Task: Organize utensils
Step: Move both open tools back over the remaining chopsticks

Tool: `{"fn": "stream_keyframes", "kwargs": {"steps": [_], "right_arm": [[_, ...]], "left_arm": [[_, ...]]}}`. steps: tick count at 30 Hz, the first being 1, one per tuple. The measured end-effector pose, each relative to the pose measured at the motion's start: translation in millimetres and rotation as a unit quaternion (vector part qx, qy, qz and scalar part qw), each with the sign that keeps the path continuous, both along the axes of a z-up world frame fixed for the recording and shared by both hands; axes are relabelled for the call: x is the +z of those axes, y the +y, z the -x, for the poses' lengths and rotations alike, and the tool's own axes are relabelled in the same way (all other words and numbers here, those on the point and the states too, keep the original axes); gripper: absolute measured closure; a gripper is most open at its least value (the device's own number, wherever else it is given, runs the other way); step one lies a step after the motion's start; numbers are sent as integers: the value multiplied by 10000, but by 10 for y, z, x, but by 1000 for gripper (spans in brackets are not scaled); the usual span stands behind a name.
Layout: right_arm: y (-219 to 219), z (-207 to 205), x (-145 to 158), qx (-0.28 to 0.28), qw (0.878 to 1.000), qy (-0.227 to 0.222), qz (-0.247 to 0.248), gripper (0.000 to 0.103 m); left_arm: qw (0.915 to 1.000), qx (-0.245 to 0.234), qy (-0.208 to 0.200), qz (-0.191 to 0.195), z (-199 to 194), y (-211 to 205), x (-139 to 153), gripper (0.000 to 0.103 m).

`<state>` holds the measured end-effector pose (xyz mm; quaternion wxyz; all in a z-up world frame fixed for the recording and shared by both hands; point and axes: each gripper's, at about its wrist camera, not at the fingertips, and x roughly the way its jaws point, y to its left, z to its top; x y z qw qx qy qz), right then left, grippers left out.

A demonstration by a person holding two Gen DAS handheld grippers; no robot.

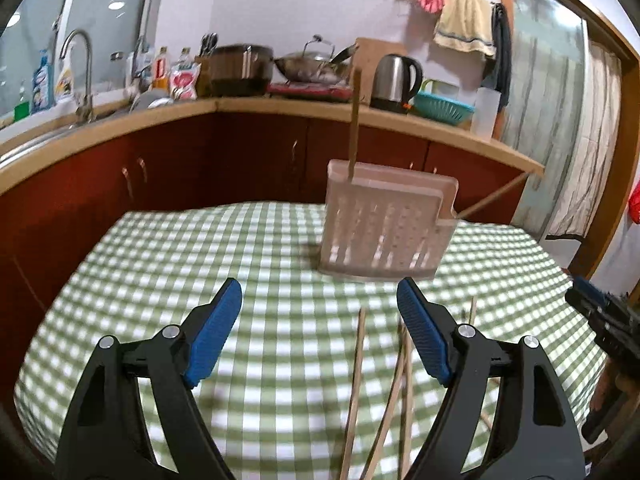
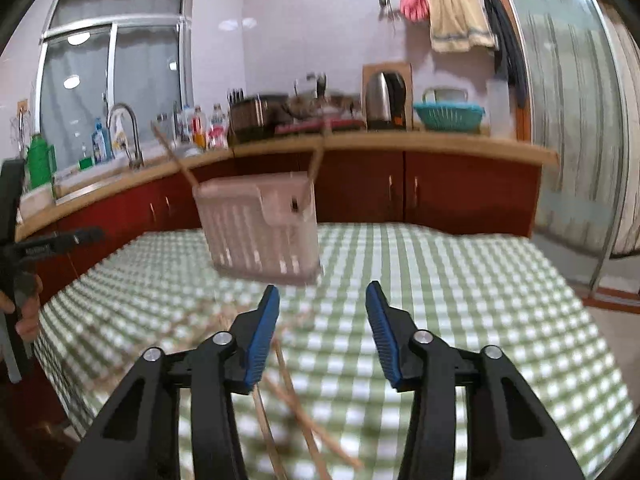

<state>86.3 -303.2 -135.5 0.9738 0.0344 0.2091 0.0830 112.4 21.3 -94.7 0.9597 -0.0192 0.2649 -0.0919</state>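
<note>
Chopsticks [image 1: 356,380] are lying loose on the green-and-white checked tablecloth [image 1: 160,280], spreading out in a scattered bunch close beneath both grippers, while two more are standing in the pale pink slotted utensil holder [image 1: 384,228] that is sitting upright farther back on the table. Left gripper [image 1: 320,332] is hovering above the cloth with its blue-padded jaws spread wide and nothing between them; the nearest chopsticks are lying just beside and under its right finger. Right gripper [image 2: 322,332] is hanging with its jaws parted more narrowly, also gripping nothing, and several chopsticks [image 2: 288,396] are showing below its left finger. Both views are blurring with motion. Behind the table, a wooden counter [image 1: 280,110] over red cabinets is carrying a steel kettle [image 1: 396,80], a teal basket [image 1: 442,110], pots and bottles, with a sink tap [image 1: 80,72] at the left
</note>
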Motion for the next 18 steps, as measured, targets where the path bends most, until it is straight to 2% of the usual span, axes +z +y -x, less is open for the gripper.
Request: {"fn": "stream_keyframes", "kwargs": {"steps": [8, 18], "right_arm": [[-71, 102, -590, 7, 9975, 702, -16, 74], [-129, 208, -766, -8, 9957, 931, 8, 75]], "left_arm": [[9988, 94, 475, -85, 176, 29, -442, 31], [9977, 88, 665, -115, 281, 16, -593, 31]]}}
